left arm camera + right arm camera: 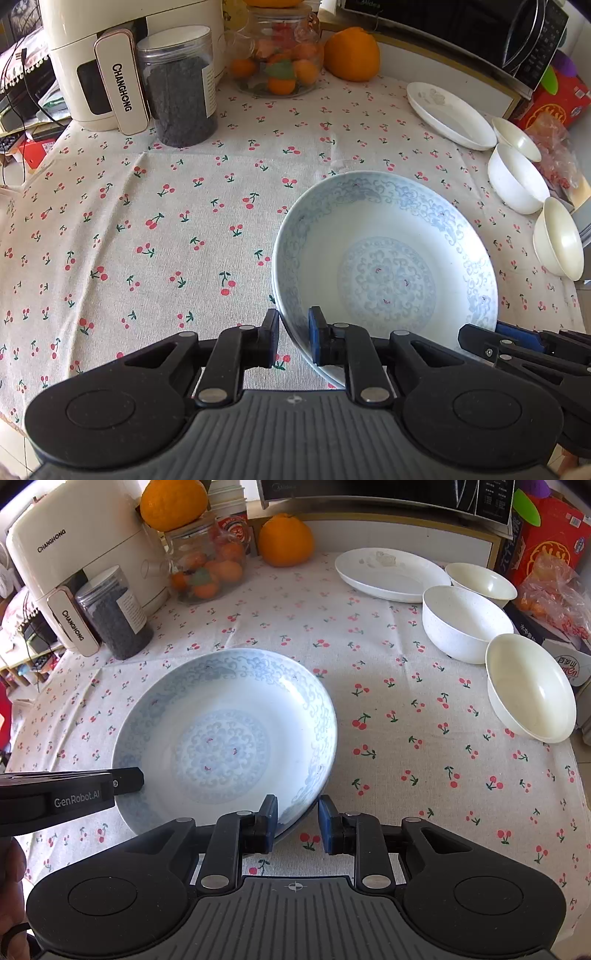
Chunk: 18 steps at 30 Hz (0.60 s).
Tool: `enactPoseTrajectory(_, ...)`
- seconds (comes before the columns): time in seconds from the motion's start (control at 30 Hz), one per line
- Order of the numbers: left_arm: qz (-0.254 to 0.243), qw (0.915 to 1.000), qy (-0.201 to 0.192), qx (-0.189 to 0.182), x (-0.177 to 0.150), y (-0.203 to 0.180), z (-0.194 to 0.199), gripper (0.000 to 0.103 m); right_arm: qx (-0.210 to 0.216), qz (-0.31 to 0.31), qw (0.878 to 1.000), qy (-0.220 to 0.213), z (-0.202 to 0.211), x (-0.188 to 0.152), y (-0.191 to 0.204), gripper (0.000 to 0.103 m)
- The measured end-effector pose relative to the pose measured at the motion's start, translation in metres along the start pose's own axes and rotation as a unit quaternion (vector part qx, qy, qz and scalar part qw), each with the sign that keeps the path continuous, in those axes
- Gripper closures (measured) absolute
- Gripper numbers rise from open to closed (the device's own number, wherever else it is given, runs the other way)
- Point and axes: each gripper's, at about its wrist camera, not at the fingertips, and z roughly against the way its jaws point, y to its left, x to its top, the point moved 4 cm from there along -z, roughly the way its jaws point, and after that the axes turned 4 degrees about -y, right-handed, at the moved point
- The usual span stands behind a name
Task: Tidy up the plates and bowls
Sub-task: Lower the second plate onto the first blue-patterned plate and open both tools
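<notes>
1. The left gripper (293,338) straddles the near-left rim of the blue plate (384,266): one finger sits outside the rim, the other inside, and a sliver of gap shows on each side, so it looks spread around the edge rather than pinching it.
2. The right gripper (297,821) does the same at the plate's (225,738) near-right rim, one finger over the inside, one outside above the cloth, with a clear gap between them.
3. The blue plate sits on the cherry-print cloth (424,738). A second rim peeks out beneath its near edge, so it may rest on another plate; I cannot tell for sure.
4. Behind the plate and to its right lies a white plate (391,574), flat on the cloth.
5. Right of the blue plate, three white bowls run in a line: the far bowl (480,583) just beside the white plate, the middle bowl (465,624), and the near bowl (530,690), tilted, at the cloth's edge.
6. Behind the plate and to its left stand a dark jar (114,613) and a cream appliance (85,554).
7. Straight behind it are a glass jar (203,568) of fruit with an orange (173,504) on top, and another orange (286,541) on the cloth.
</notes>
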Motion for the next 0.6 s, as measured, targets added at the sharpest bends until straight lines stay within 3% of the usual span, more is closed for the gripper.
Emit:
enactPoseTrajectory(0.13, 0.007, 1.0, 0.004, -0.005, 0.001, 0.002, -0.001, 0.087, 0.003, -0.007, 1.0, 0.001, -0.001, 0.002, -0.002, 0.078)
enactPoseTrajectory(0.27, 0.01, 0.9999, 0.003, 0.006, 0.004, 0.006, -0.002, 0.079, -0.01, -0.008, 1.0, -0.008, 0.0, 0.005, -0.006, 0.078)
enactPoseTrajectory(0.6, 0.025, 0.9987, -0.032, 0.032, 0.028, 0.018, 0.009, 0.078, -0.048, 0.028, 0.997, -0.046, 0.007, 0.015, -0.006, 0.078)
